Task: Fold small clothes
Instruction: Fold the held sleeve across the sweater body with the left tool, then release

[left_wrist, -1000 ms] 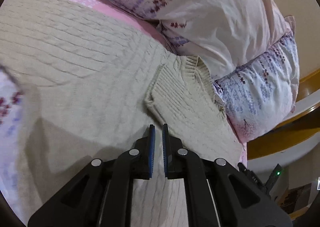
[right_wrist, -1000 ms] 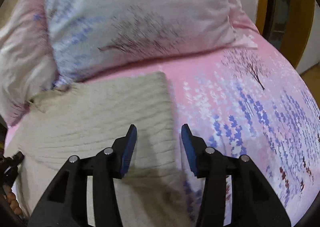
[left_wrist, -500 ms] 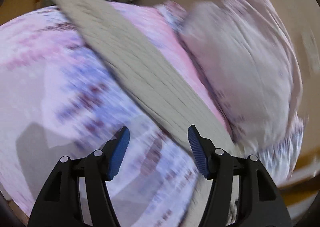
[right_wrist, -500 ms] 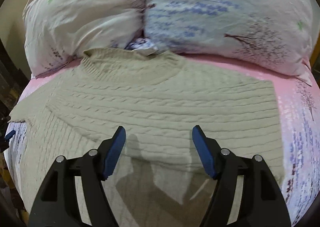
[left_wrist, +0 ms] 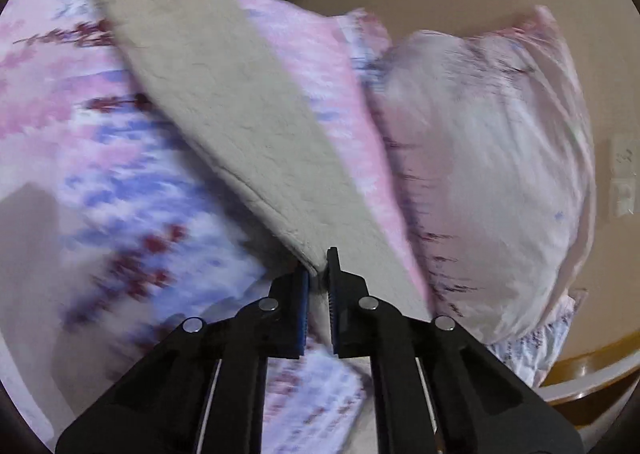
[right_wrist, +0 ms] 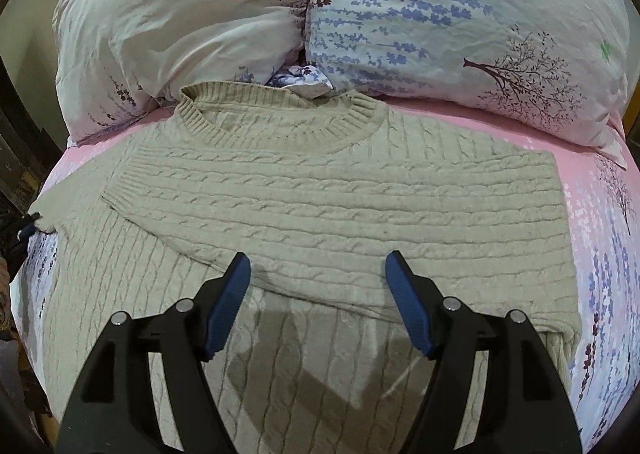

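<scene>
Our left claw [left_wrist: 318, 282] has just snapped closed, pinching a corner of the one beige sweater [right_wrist: 340, 190]. Our right claw [right_wrist: 318, 294] hangs wide and empty above that sweater, which lies flat on the bed [right_wrist: 600, 214], one sleeve folded across its chest. Beyond its collar sit two floral pillows [right_wrist: 180, 22].

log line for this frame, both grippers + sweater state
left gripper: shut on sweater sleeve end | right gripper: open, above sweater | one sleeve folded across chest

The left wrist view is motion-blurred; the right is sharp. Indoor light casts tool shadows on the beige cable-knit sweater [right_wrist: 320, 206]; edges bulge.
</scene>
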The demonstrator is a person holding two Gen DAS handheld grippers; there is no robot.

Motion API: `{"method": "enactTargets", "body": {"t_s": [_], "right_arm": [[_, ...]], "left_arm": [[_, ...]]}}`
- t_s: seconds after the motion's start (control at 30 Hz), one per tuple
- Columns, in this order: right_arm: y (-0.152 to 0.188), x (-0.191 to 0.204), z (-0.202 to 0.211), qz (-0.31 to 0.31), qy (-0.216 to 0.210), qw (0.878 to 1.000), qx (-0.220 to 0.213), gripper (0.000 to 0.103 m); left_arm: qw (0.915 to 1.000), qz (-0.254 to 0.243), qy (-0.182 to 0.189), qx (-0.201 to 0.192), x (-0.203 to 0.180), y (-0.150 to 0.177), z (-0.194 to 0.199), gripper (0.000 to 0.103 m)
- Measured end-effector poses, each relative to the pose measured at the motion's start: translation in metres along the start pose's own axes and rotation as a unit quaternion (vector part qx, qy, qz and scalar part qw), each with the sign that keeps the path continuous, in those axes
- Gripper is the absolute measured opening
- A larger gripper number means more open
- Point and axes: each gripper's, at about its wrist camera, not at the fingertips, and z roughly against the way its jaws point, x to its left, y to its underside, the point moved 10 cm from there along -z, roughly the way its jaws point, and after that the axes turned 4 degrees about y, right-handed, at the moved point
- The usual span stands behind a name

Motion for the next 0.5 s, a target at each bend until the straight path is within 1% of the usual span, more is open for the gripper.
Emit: {"method": "enactTargets", "body": {"t_s": [0.03,0.1,0.13,0.2,0.23,0.3,0.33,0.4,0.43,0.5], "right_arm": [[0.0,-0.001,0.001,-0.001,0.0,1.0,-0.001,0.07],[0.0,-0.004,0.004,-0.004,-0.001,1.0,-0.004,0.07],[0.001,-0.006,0.005,-0.005,0.0,1.0,-0.004,0.07],[0.002,-0.009,0.005,-0.01,0.0,1.0,-0.005,0.07],[0.003,-0.011,0.006,-0.013,-0.001,1.0,-0.005,0.07],[0.005,-0.013,0.006,-0.015,-0.001,1.0,-0.006,0.07],[0.006,-0.014,0.006,-0.015,-0.001,1.0,-0.006,0.07],[0.008,-0.016,0.007,-0.017,0.0,1.0,-0.006,0.07],[0.009,-0.017,0.008,-0.018,0.001,1.0,-0.007,0.07],[0.009,-0.02,0.01,-0.021,0.003,1.0,-0.007,0.07]], "left_arm": [[0.9995,-0.014,0.027,-0.007,-0.019,0.004,0.002,0.007],[0.996,-0.029,0.084,-0.002,-0.054,0.014,0.004,0.007],[0.9916,-0.044,0.121,0.006,-0.08,0.026,0.004,0.007],[0.9833,-0.078,0.163,0.023,-0.119,0.048,0.003,0.007],[0.9762,-0.102,0.187,0.042,-0.143,0.068,0.0,0.007],[0.9645,-0.138,0.212,0.076,-0.173,0.104,-0.009,0.007],[0.9564,-0.164,0.22,0.1,-0.188,0.13,-0.018,0.007],[0.9462,-0.201,0.214,0.136,-0.199,0.171,-0.035,0.007],[0.9414,-0.217,0.202,0.162,-0.199,0.195,-0.049,0.007],[0.9365,-0.227,0.163,0.212,-0.188,0.234,-0.078,0.007]]}}
